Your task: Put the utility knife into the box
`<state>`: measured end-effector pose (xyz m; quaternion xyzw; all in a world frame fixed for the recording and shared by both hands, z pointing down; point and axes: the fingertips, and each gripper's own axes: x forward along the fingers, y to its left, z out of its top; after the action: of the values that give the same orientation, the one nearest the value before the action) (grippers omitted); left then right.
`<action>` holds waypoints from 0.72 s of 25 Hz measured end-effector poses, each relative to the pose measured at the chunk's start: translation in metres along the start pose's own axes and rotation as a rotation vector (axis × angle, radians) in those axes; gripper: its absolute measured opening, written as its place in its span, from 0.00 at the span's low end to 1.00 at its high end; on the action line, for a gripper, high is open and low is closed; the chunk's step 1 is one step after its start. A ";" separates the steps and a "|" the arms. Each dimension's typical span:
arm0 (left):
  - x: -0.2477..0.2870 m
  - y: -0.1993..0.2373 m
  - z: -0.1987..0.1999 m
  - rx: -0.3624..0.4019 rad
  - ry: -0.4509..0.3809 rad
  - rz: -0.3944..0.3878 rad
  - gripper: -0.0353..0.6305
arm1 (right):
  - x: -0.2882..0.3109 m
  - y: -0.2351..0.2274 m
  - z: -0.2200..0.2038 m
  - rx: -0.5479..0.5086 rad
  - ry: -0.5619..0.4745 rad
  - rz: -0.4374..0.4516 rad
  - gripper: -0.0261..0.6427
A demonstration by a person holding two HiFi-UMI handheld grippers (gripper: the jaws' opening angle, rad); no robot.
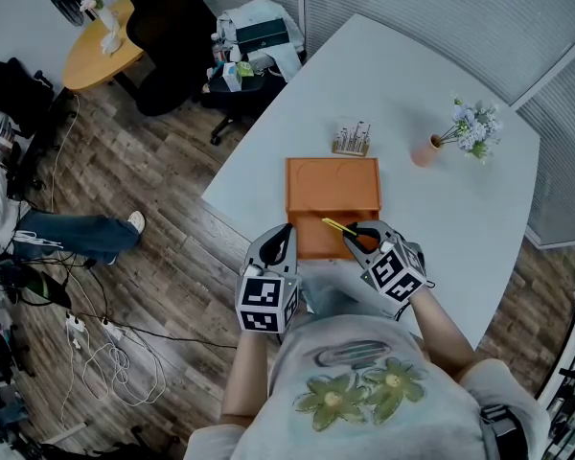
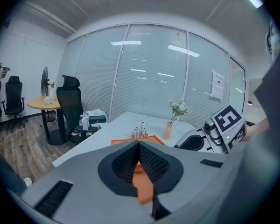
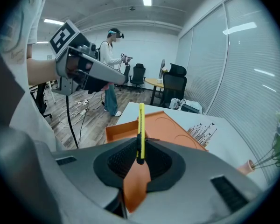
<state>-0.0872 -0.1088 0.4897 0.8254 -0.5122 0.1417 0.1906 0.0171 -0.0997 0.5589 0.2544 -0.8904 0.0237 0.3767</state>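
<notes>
1. Right gripper (image 3: 140,147): jaws pinched on the utility knife (image 3: 141,125), gripping near its black tail end. Yellow body sticks out ahead, past the tips.
2. Knife held ahead of the right gripper, over the near part of the orange box (image 1: 332,188). Can't tell whether it touches the box.
3. Left gripper (image 2: 139,149): jaws pressed together at the tips, nothing between them. Tips at the box's near-left corner, just left of the right gripper.
4. Box lying flat on the white table (image 1: 441,209), directly ahead of both grippers.
5. Beyond the box: small rack (image 1: 352,140) just past the far edge, vase (image 1: 425,150) with flowers further right of it.
</notes>
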 end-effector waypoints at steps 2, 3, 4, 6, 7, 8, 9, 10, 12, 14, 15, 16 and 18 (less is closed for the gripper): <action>-0.001 -0.001 0.001 -0.002 -0.003 -0.003 0.05 | 0.000 0.001 -0.001 0.000 0.007 0.002 0.13; -0.001 -0.001 0.002 -0.003 -0.003 -0.004 0.05 | 0.001 0.002 -0.002 0.000 0.011 0.003 0.13; -0.001 -0.001 0.002 -0.004 -0.003 -0.004 0.05 | 0.001 0.002 -0.003 0.000 0.014 0.003 0.13; -0.001 0.001 0.001 -0.004 -0.001 -0.004 0.05 | 0.003 0.003 -0.005 0.000 0.021 0.005 0.13; -0.001 0.002 0.001 -0.005 0.000 -0.004 0.05 | 0.005 0.003 -0.006 -0.001 0.024 0.006 0.13; -0.002 0.003 0.001 -0.006 0.000 -0.003 0.05 | 0.006 0.004 -0.006 -0.002 0.027 0.008 0.13; -0.002 0.004 0.001 -0.007 0.001 -0.003 0.05 | 0.007 0.004 -0.007 -0.002 0.031 0.009 0.13; -0.002 0.004 0.001 -0.008 0.001 -0.002 0.05 | 0.008 0.004 -0.008 -0.003 0.035 0.011 0.13; 0.000 0.004 0.001 -0.008 0.002 0.000 0.05 | 0.010 0.003 -0.011 -0.004 0.042 0.015 0.13; 0.002 0.005 0.000 -0.007 0.004 0.003 0.05 | 0.013 0.003 -0.014 -0.006 0.050 0.020 0.13; 0.003 0.006 -0.001 -0.006 0.006 0.004 0.05 | 0.015 0.003 -0.015 -0.008 0.055 0.023 0.13; 0.003 0.006 -0.001 -0.006 0.006 0.005 0.05 | 0.016 0.003 -0.016 -0.010 0.059 0.025 0.13; 0.003 0.007 -0.001 -0.005 0.006 0.006 0.05 | 0.019 0.003 -0.018 -0.014 0.066 0.028 0.13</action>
<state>-0.0925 -0.1140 0.4931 0.8230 -0.5145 0.1433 0.1937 0.0163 -0.1007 0.5851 0.2386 -0.8810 0.0312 0.4074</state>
